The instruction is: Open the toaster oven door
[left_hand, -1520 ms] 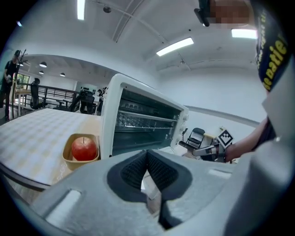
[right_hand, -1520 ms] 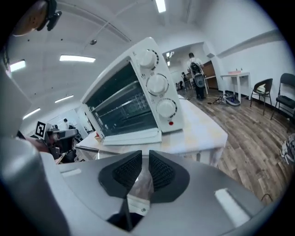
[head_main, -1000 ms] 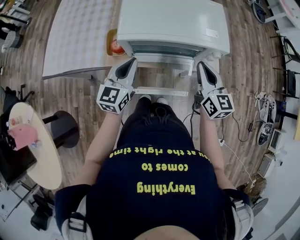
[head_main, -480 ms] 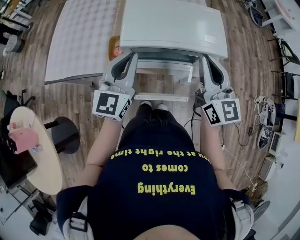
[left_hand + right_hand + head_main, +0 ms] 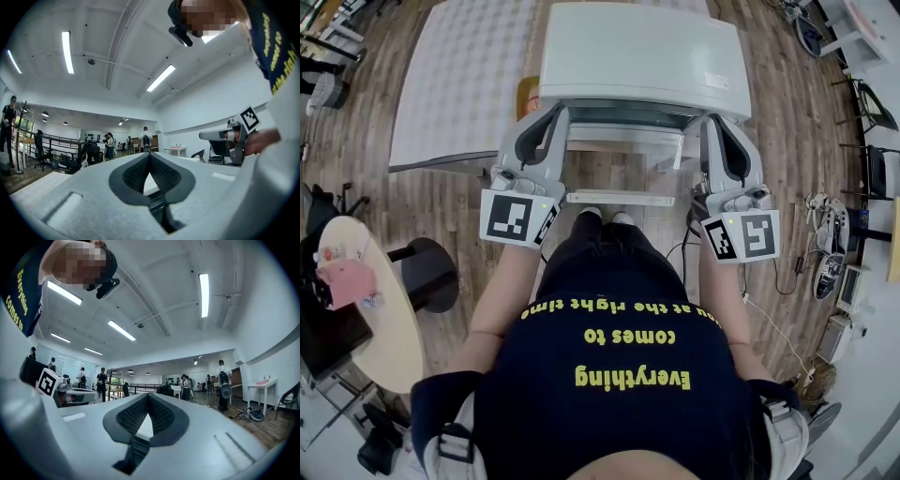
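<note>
Wood-plank floor fills the head view, with a pale textured counter (image 5: 459, 75) at upper left and the white toaster oven (image 5: 642, 56) at top centre, its left side by the counter's right edge. A dark band runs along the oven's front under the near edge of its top, but this view does not show whether the door is open. Only this view shows the oven whole, an orange dish (image 5: 526, 94) tucked at its left side, and a round table (image 5: 370, 309) at lower left. The gripper views look out level instead: a white ceiling with strip lights, railings and people standing far off, none of which shows from above. The left hand-held gripper (image 5: 557, 111) reaches to the oven's front left corner and the right hand-held gripper (image 5: 711, 122) to its front right corner, both forearms stretched forward and roughly parallel, marker cubes nearest the body. In the left gripper view the left hand-held gripper (image 5: 150, 154) has its ribbed pads meeting at the tips, closed on nothing I can make out; the right hand-held gripper (image 5: 147, 395) is closed the same way. Each gripper view catches the other hand-held gripper off to one side.
</note>
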Demonstrator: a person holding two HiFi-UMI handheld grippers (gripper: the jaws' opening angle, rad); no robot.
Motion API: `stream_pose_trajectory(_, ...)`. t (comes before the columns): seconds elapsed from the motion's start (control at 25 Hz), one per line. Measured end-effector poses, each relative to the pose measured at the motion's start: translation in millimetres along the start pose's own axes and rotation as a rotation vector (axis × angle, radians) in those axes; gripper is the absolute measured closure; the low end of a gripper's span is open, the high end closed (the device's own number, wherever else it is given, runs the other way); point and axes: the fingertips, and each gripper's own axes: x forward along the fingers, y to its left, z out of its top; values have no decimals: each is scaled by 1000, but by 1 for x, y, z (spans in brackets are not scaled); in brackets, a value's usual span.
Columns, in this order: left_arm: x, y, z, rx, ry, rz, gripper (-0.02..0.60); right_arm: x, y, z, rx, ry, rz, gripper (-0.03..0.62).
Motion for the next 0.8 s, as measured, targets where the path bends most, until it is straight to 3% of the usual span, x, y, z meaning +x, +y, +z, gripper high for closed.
stream_pose_trajectory(0.8, -14, -10, 4, 37, 0, 12, 581, -11, 8, 1, -14, 20, -11, 566)
